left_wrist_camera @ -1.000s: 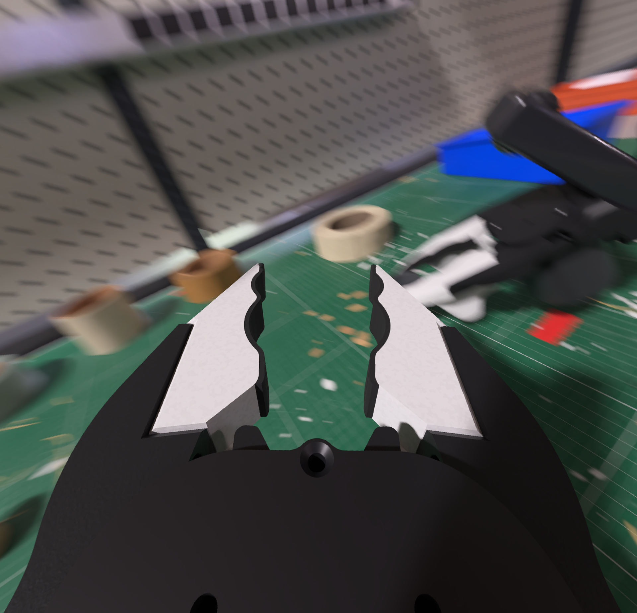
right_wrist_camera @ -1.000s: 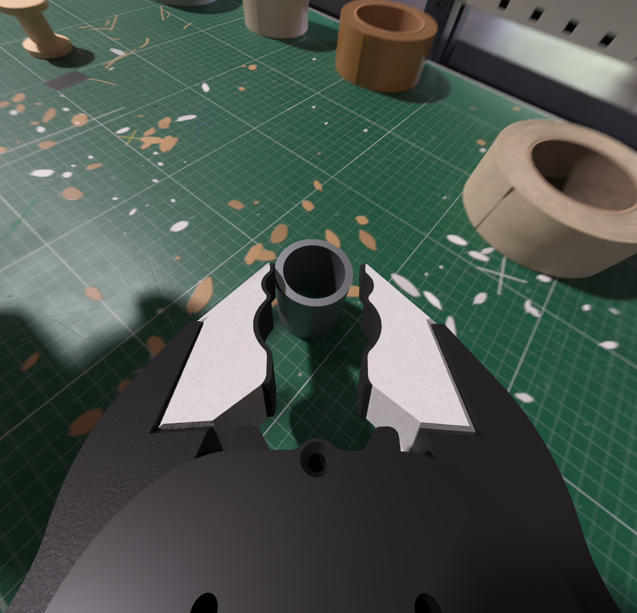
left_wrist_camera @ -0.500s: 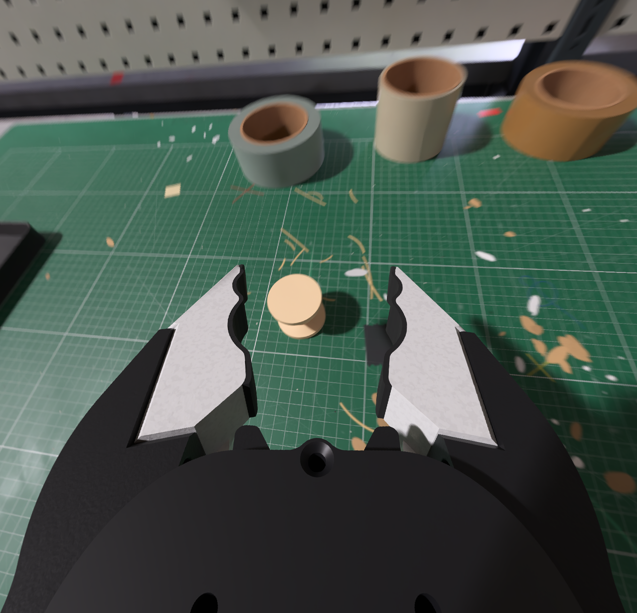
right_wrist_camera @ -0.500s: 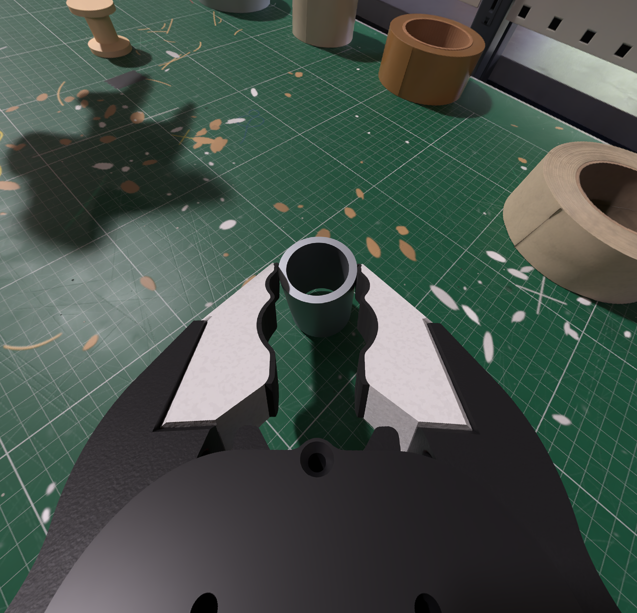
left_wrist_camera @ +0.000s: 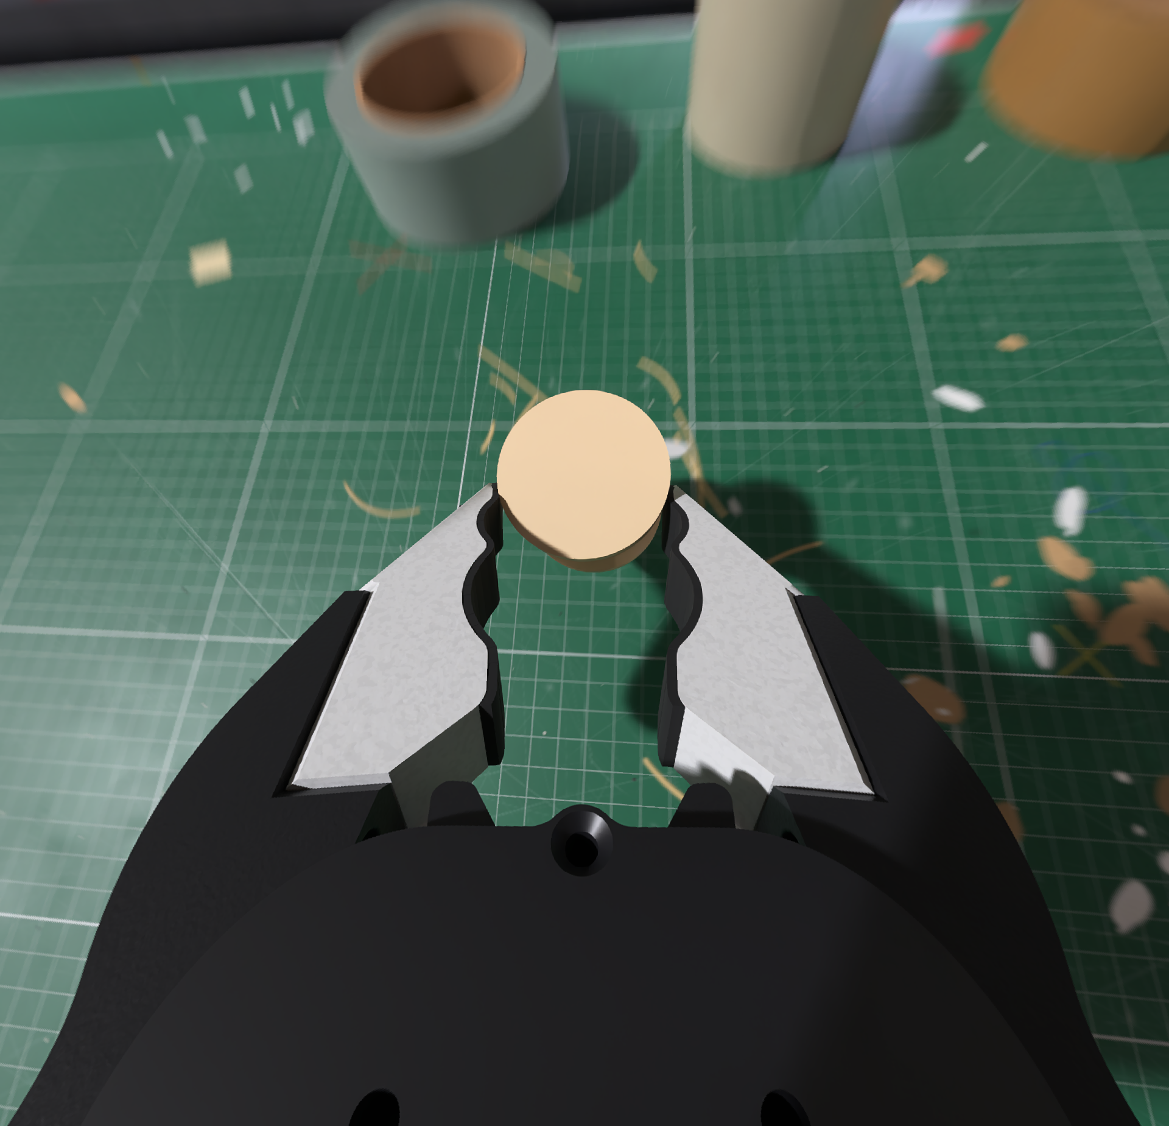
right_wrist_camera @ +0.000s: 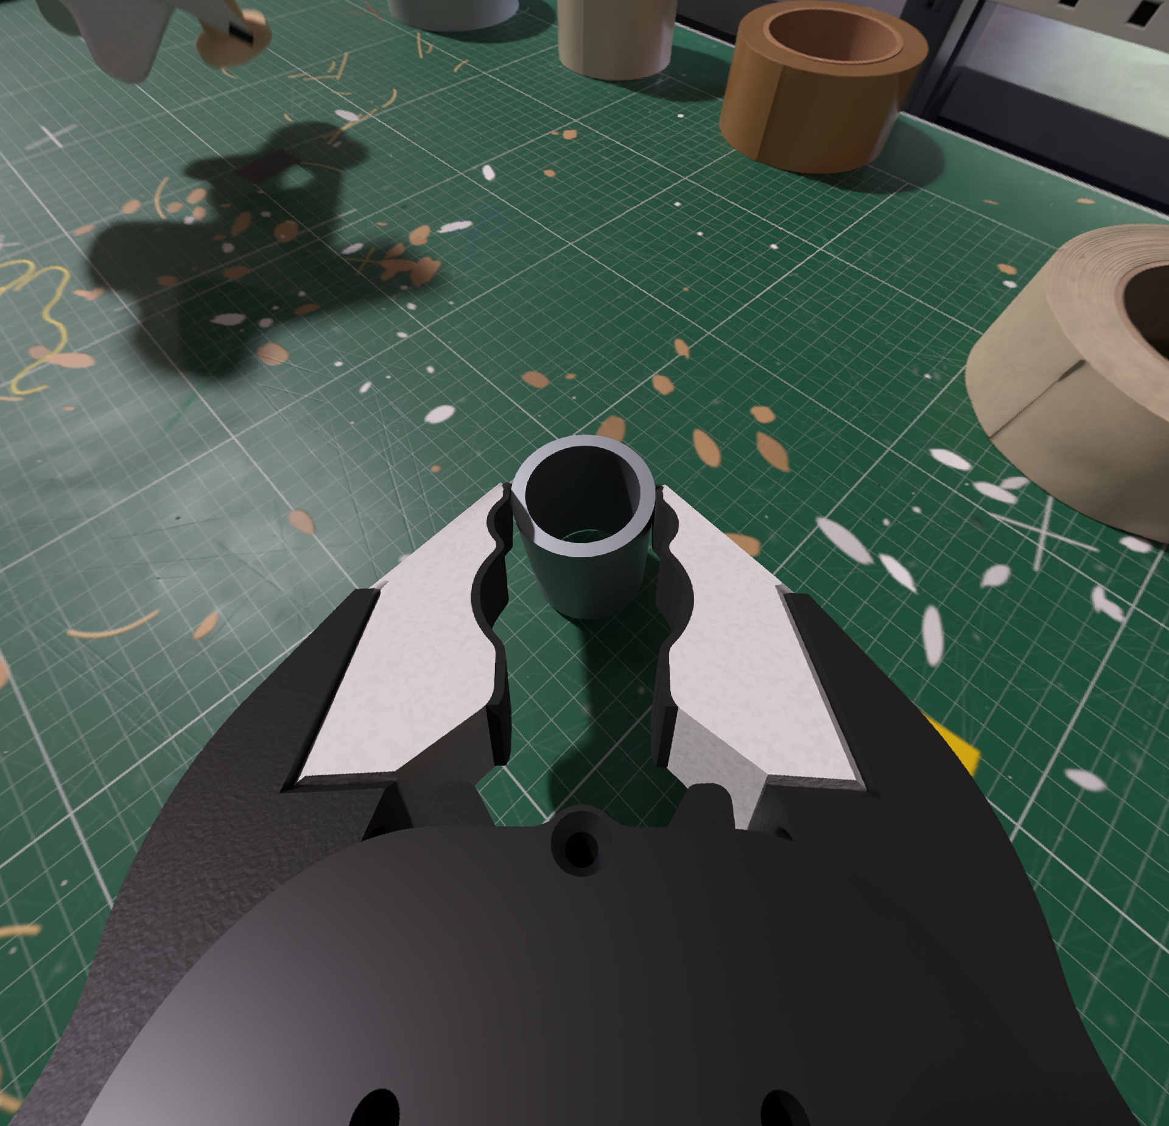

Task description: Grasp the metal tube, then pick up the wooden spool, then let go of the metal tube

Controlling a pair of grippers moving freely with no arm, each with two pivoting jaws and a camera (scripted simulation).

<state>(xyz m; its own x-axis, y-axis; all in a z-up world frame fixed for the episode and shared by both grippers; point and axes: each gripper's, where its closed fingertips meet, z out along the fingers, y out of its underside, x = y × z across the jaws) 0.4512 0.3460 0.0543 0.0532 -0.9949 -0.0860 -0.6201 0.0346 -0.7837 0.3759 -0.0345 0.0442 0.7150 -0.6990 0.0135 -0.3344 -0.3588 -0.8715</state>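
The wooden spool [left_wrist_camera: 583, 475] is pale tan with a round flat top. My left gripper [left_wrist_camera: 582, 502] is shut on it, with the fingertips pressing on both sides just under the top disc. In the right wrist view the spool [right_wrist_camera: 237, 45] hangs above the green cutting mat [right_wrist_camera: 569, 260] between the left gripper's fingers [right_wrist_camera: 120, 39], and its shadow lies on the mat below. The metal tube [right_wrist_camera: 585, 564] is short, grey and hollow, and stands upright. My right gripper [right_wrist_camera: 582, 491] is shut on it and holds it clear of the mat.
A grey-green tape roll [left_wrist_camera: 449, 134], a tall beige roll [left_wrist_camera: 784, 64] and a brown roll [right_wrist_camera: 816, 83] stand along the mat's far edge by the pegboard wall. A wide beige tape roll [right_wrist_camera: 1075, 399] sits right of the tube. Chips litter the mat.
My left gripper swung round to the spool, moved in over it, closed on it and raised it off the mat. My right gripper kept hold of the tube and rose a little.
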